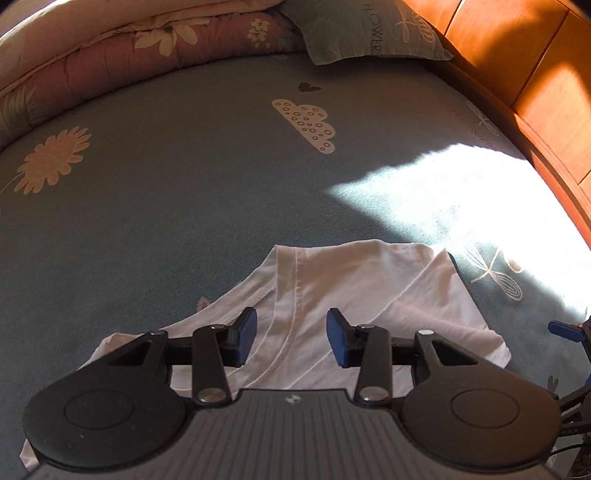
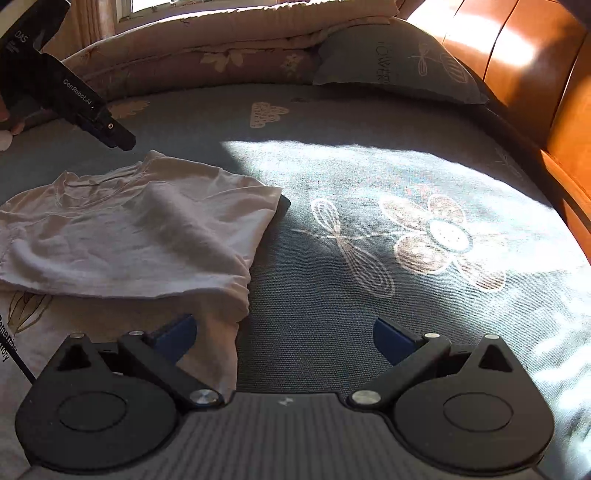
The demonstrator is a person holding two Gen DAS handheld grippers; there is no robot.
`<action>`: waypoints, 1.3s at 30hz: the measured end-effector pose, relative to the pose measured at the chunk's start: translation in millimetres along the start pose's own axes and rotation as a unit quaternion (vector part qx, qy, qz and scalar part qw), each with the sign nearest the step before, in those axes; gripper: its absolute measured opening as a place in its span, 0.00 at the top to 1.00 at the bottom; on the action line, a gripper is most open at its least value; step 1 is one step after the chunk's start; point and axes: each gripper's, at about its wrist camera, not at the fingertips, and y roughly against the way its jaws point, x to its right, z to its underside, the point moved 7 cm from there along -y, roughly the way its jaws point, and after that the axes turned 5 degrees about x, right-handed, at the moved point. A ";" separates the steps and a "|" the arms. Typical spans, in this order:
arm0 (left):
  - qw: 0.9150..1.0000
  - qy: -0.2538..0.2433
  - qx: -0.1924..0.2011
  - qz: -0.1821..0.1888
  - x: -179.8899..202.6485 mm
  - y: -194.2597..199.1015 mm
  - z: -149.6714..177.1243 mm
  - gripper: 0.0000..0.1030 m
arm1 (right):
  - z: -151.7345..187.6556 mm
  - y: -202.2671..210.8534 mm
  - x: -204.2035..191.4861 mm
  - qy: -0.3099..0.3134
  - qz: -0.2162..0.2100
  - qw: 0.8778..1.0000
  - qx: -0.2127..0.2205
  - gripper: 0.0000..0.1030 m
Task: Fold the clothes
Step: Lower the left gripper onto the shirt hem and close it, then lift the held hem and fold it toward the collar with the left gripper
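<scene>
A white T-shirt (image 1: 354, 291) lies partly folded on the blue bed sheet (image 1: 184, 206), its collar toward the far side. My left gripper (image 1: 291, 336) hovers over the shirt's near part, its blue pads (image 1: 245, 334) apart and nothing pinched between them. In the right wrist view the same shirt (image 2: 129, 229) lies at the left, with a folded layer over a printed lower part. My right gripper (image 2: 284, 339) stands wide open above the shirt's right edge and the sheet, holding nothing. The left gripper (image 2: 122, 140) shows there above the collar.
A blue pillow (image 1: 369, 29) and a folded floral quilt (image 1: 129, 48) lie along the far side of the bed. An orange wooden headboard (image 1: 535, 85) borders the right. Bright sunlight falls on the sheet (image 2: 406, 177) right of the shirt.
</scene>
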 end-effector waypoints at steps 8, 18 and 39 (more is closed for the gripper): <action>0.968 0.234 -0.039 -0.088 -118.7 46.8 114.7 0.62 | 4.4 -3.5 -7.3 0.002 -0.012 1.000 -0.015 0.00; 0.940 0.332 -0.028 -0.070 -131.5 38.7 163.6 0.52 | -11.6 -10.4 -21.0 0.008 -0.016 1.000 -0.024 0.00; 0.958 0.257 -0.025 -0.123 -142.3 64.0 165.8 1.00 | -16.0 -16.5 -36.8 0.002 -0.022 0.999 -0.026 0.00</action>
